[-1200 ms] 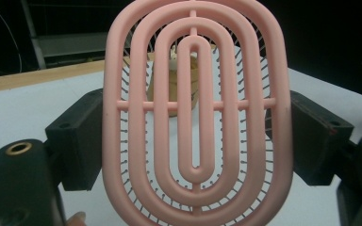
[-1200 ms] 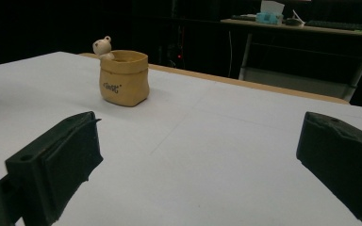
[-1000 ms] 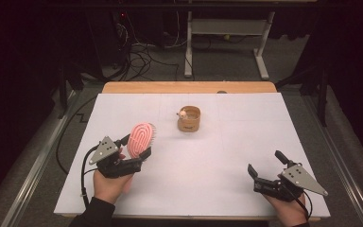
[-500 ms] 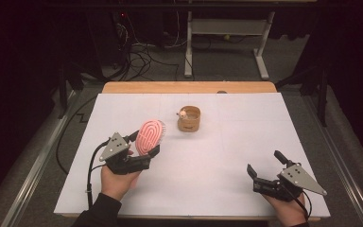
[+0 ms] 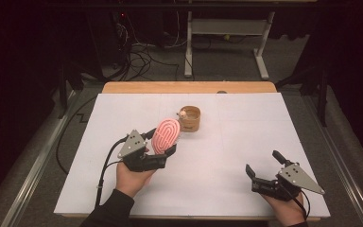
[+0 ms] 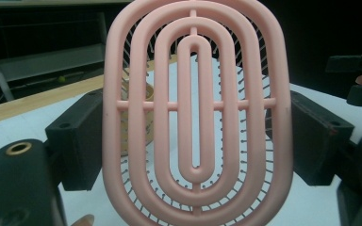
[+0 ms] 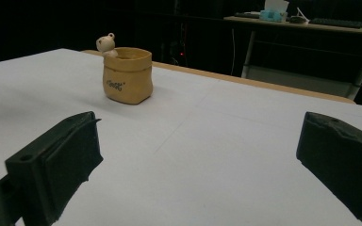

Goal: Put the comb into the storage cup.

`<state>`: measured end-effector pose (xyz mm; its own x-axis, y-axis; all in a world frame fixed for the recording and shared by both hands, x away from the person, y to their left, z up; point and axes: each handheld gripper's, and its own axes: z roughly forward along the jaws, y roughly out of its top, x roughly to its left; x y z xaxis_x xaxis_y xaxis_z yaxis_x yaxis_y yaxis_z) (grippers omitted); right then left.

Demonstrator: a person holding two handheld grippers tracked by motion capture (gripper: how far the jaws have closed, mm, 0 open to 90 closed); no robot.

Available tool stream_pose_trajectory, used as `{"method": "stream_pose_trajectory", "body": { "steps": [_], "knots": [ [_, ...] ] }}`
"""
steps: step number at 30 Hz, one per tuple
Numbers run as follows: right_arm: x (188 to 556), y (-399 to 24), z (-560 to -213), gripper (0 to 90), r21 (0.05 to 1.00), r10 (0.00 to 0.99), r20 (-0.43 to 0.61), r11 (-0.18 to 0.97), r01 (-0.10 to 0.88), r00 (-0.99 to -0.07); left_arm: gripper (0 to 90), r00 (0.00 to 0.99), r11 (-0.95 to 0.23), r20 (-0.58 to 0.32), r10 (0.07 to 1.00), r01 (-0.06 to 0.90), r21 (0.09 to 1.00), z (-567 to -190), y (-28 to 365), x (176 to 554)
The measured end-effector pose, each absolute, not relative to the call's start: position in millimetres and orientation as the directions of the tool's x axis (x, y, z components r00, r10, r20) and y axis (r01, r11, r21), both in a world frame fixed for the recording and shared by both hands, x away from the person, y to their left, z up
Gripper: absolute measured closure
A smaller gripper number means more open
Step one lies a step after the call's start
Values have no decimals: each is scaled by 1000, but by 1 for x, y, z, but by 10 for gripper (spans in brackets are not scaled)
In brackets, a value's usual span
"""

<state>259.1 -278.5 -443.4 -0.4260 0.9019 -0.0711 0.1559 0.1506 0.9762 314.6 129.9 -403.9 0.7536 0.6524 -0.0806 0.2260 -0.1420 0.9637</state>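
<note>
A pink oval hairbrush (image 5: 166,136) with a vented back is held upright over the white table, with my left gripper (image 5: 163,142) shut on it. In the left gripper view the brush (image 6: 195,117) stands between the two black jaws, its edges against both pads. A tan cup (image 5: 189,118) with a small bear figure on its rim stands just beyond the brush, at the table's middle. My right gripper (image 5: 263,162) rests near the front right edge, open, with nothing between its jaws. From the right gripper view the cup (image 7: 126,75) is far off to the left.
A white sheet (image 5: 246,127) covers the table, and a wooden strip (image 5: 189,87) shows along its far edge. Beyond the table are cables on the floor and a desk frame (image 5: 227,28). A cable trails from the left gripper toward the front edge.
My left gripper has carried the brush to the right and farther from the person, closer to the cup. The right gripper has stayed where it was.
</note>
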Motion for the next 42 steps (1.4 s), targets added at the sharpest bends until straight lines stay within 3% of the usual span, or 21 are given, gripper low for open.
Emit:
{"method": "stream_pose_trajectory", "body": {
  "steps": [21, 27, 42],
  "knots": [
    [262, -269, -447, 7, 970, 894, -78, 170, 173, -441, 182, 804, -131, -103, 586, 220, 967, -403, 98, 325],
    [267, -260, -446, 5, 968, 887, -73, 173, 180, -456, 182, 808, -114, -137, 573, 245, 963, -405, 99, 326],
    [291, -234, -429, 5, 965, 882, -75, 181, 189, -465, 182, 819, -156, -127, 560, 255, 954, -408, 98, 324]
  ]
}}
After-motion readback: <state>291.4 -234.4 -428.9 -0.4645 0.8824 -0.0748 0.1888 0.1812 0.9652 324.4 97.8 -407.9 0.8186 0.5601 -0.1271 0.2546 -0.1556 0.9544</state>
